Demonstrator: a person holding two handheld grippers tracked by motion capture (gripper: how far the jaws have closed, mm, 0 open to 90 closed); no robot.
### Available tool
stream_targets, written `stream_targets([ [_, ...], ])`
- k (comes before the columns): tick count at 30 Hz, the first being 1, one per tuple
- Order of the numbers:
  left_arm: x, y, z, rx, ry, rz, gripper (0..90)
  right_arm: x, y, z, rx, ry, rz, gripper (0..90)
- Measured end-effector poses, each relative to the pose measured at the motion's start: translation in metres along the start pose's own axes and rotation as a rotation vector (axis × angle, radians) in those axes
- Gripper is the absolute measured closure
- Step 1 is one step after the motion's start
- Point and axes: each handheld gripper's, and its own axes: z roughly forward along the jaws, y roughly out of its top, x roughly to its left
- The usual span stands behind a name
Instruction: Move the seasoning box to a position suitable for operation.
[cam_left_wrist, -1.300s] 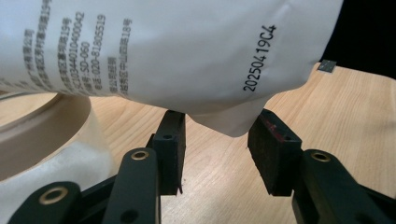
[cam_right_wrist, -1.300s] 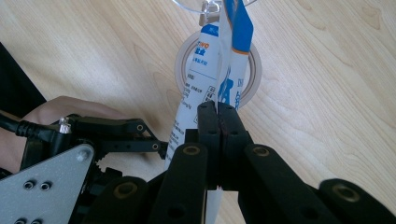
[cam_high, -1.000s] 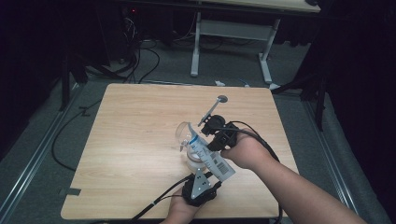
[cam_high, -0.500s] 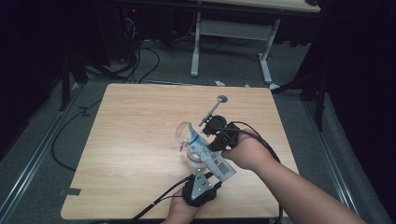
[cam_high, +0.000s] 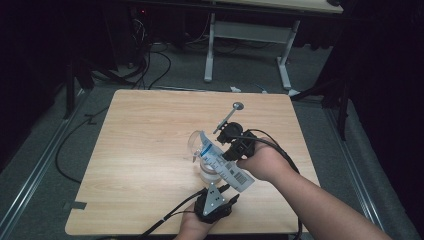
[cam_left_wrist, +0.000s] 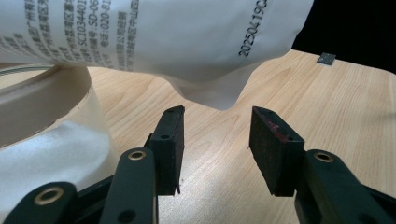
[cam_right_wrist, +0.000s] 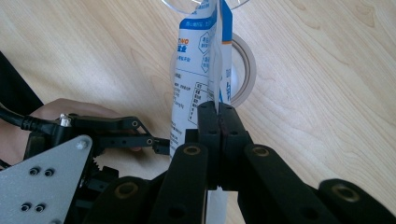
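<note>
The table (cam_high: 150, 150) is lit from above amid dark surroundings, while both gripper views are bright and soft-focused up close.

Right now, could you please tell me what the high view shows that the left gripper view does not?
High view: the spoon and the right gripper shut on the packet. Left gripper view: the left gripper with open jaws, nothing between them, and the packet's printed date. Both: packet and table.

Right gripper (cam_right_wrist: 218, 122) clamped on white-and-blue pouch (cam_right_wrist: 198, 70) above tape roll (cam_right_wrist: 243, 70), wooden table (cam_right_wrist: 93, 51).
</note>
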Motion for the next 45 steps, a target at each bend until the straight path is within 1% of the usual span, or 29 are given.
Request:
stream_targets([
  [4,0.000,0.001,-0.002,-0.003,-0.002,0.002,55.3,0.000,0.001,0.000,-0.003,-0.002,-0.007,90.0],
  [10,0.002,0.001,-0.005,-0.008,-0.001,-0.002,55.0,-0.002,0.001,-0.001,0.003,-0.013,0.003,90.0],
  [13,0.003,0.000,-0.007,-0.008,-0.001,-0.002,54.7,-0.003,0.001,-0.001,0.003,-0.013,-0.001,90.0],
  [22,0.011,-0.006,-0.018,-0.010,0.012,-0.012,54.0,-0.003,0.000,-0.002,0.003,-0.016,0.002,90.0],
  [32,0.027,-0.010,-0.033,-0.021,0.039,-0.038,53.2,-0.004,-0.002,-0.001,0.004,-0.013,0.002,90.0],
  [37,0.036,-0.012,-0.042,-0.013,0.051,-0.031,52.2,-0.004,-0.004,-0.001,-0.002,-0.011,-0.001,90.0],
  [40,0.045,-0.016,-0.051,-0.005,0.069,-0.032,51.7,-0.004,-0.004,-0.001,0.002,-0.015,-0.003,90.0],
  [42,0.054,-0.018,-0.059,0.004,0.087,-0.038,51.5,-0.004,-0.004,-0.002,0.001,-0.016,-0.001,90.0],
  [45,0.068,-0.021,-0.072,0.016,0.114,-0.035,50.9,-0.004,-0.005,-0.002,0.004,-0.014,-0.003,90.0],
])
